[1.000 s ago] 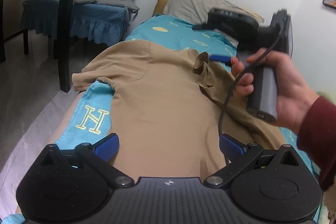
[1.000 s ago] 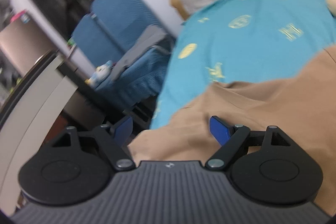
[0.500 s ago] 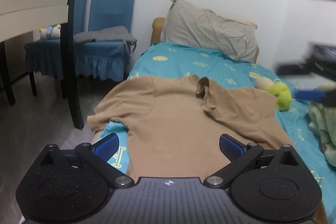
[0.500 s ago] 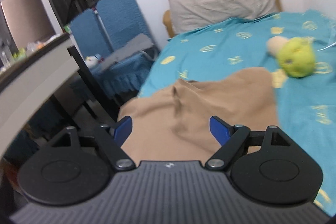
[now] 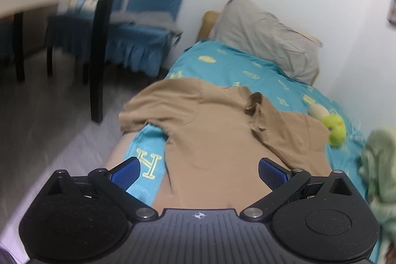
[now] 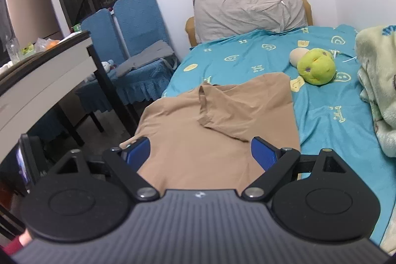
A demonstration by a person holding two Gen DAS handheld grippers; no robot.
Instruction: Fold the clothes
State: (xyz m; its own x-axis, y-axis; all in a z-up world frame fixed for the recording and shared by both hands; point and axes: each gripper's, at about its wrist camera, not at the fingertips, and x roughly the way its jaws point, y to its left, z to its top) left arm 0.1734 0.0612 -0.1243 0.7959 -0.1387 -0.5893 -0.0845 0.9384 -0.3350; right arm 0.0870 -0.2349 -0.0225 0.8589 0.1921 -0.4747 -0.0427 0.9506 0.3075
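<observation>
A tan short-sleeved shirt (image 5: 217, 140) (image 6: 212, 125) lies spread on a bed with a teal sheet (image 5: 247, 66) (image 6: 329, 120). Its right sleeve is folded in over the body, and its left sleeve hangs toward the bed's left edge. My left gripper (image 5: 199, 171) hovers open above the shirt's lower part, nothing between its blue pads (image 5: 125, 173). My right gripper (image 6: 200, 152) also hangs above the shirt's lower half; its jaws are opening, with nothing between them.
A grey pillow (image 6: 247, 11) leans at the headboard. A green plush toy (image 6: 315, 66) and a pale green blanket (image 6: 378, 81) lie on the bed's right side. Blue chairs (image 6: 138, 41) and a white-topped table (image 6: 42, 73) stand left of the bed.
The right gripper, held near the shirt's collar a second ago, has swung back from the far side to the near end of the bed. The left view has shifted and tilted slightly.
</observation>
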